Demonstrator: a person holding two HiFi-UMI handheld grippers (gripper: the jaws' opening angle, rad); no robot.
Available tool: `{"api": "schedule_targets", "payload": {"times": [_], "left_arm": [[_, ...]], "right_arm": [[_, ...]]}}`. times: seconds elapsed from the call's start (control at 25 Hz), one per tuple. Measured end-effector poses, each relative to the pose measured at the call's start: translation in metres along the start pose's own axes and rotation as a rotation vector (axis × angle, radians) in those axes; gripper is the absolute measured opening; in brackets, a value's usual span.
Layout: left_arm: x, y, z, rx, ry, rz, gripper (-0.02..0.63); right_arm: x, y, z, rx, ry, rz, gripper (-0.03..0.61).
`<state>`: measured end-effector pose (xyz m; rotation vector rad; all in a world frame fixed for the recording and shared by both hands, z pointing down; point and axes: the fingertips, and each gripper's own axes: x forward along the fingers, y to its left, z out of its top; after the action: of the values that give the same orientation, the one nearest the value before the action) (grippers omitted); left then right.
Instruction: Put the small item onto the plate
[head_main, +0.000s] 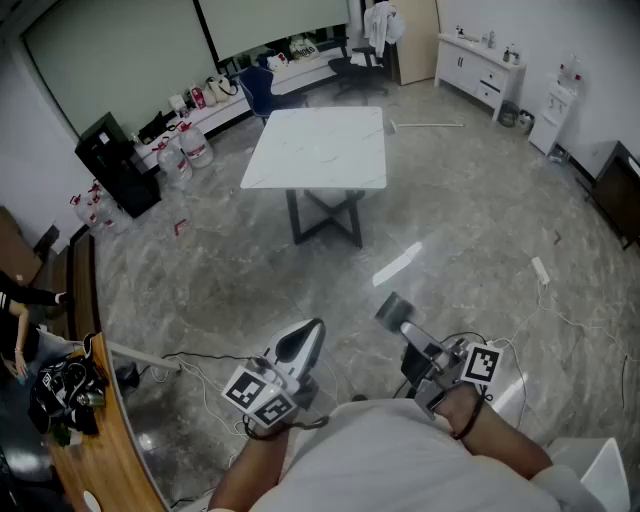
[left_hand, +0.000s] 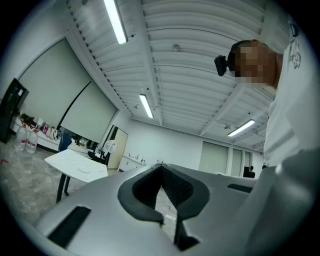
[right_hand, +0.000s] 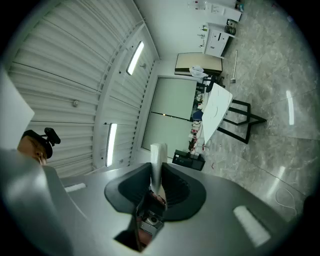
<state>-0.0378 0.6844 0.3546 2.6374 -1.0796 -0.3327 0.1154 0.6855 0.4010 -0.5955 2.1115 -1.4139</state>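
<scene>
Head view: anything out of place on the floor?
Yes. A loose power strip lies on the open floor to the right of the table, and a pole lies flat behind the table. Both look dropped rather than stowed.

White marble-topped table (head_main: 318, 148) on black legs mid-room, grey veined floor (head_main: 450, 230), black cabinet (head_main: 118, 165) and water bottles (head_main: 190, 145) by the left wall, blue chair (head_main: 258, 90) beyond the table, white sideboard (head_main: 480, 62) far right — power strip (head_main: 541, 270) and cables (head_main: 200, 357) loose on the floor, wooden counter (head_main: 100, 440) near left, strip lights (left_hand: 116, 22) overhead.
</scene>
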Motion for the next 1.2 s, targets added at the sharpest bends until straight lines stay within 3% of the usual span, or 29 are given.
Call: {"api": "schedule_targets", "payload": {"times": [0.76,1.2], "left_arm": [[0.018,-0.004,0.002,0.007,-0.013,-0.047,0.006],[0.045,0.028,0.009,0.035,-0.017,-0.022,0.006]], "right_arm": [[0.005,0.003,0.003,-0.018,-0.017,-0.004,0.071],[0.043,-0.015,0.02,-0.012,0.024,-0.002,0.071]]}}
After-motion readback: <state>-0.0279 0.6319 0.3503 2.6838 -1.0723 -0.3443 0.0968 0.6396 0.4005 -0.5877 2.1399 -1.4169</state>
